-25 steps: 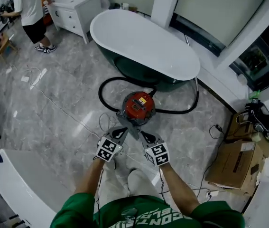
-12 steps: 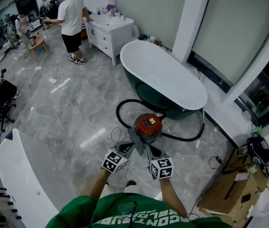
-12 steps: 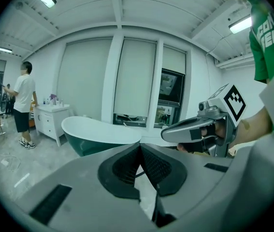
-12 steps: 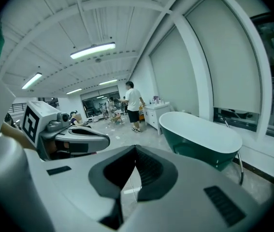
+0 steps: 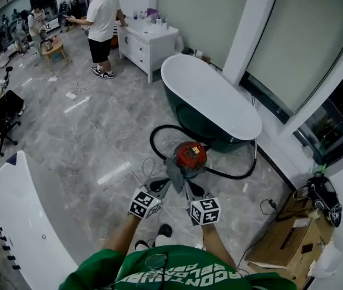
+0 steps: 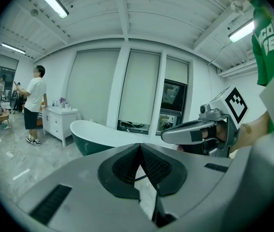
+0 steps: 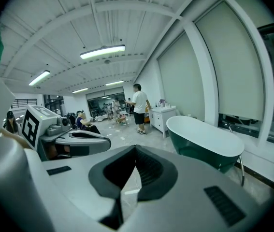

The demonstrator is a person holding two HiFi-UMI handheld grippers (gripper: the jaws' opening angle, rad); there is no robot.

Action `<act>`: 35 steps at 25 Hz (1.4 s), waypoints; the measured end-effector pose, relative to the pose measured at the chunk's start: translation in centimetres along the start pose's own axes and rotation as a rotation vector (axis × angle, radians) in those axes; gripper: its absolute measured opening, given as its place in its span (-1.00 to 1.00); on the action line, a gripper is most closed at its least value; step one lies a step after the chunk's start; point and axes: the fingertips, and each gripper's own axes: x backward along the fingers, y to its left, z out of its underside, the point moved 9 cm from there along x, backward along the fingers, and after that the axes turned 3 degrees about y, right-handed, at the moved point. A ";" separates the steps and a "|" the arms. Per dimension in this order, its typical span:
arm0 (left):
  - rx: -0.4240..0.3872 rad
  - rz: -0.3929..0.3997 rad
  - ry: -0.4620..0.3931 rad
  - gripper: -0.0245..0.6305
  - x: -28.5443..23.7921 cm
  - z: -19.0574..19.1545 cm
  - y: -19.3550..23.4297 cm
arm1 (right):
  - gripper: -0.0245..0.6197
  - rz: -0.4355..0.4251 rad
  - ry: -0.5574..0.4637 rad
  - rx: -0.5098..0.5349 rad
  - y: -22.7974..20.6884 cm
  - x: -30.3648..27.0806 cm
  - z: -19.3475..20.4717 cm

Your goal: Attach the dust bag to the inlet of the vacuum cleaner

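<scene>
Grippers | left gripper (image 6: 139, 148) closed, nothing held | right gripper (image 7: 136, 150) closed, nothing held

A dark green bathtub (image 5: 210, 104) with a white inside stands along the windows on the right. Farther off to the left, a person in a white shirt (image 5: 103, 22) stands beside a white cabinet (image 5: 149, 46) (small bottles on top). Cardboard boxes (image 5: 282, 244) lie near right.

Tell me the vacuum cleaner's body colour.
Red. The vacuum cleaner shows best in the head view.
</scene>
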 end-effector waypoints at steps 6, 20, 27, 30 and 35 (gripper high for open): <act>0.017 -0.011 -0.059 -0.92 4.8 0.7 -1.5 | -0.90 0.009 0.013 0.053 4.8 2.9 0.1; 0.129 0.004 -0.089 -0.92 12.7 4.9 -5.5 | -0.90 0.013 0.049 0.113 10.5 7.0 2.9; 0.121 -0.017 -0.087 -0.91 15.0 5.1 -5.2 | -0.90 -0.007 0.031 0.125 11.9 6.3 2.6; 0.117 -0.015 -0.085 -0.92 14.8 4.8 -4.9 | -0.90 0.005 0.024 0.139 11.9 6.1 2.3; 0.111 0.002 -0.087 -0.91 14.5 4.6 -5.0 | -0.90 0.018 0.023 0.143 12.0 5.9 2.1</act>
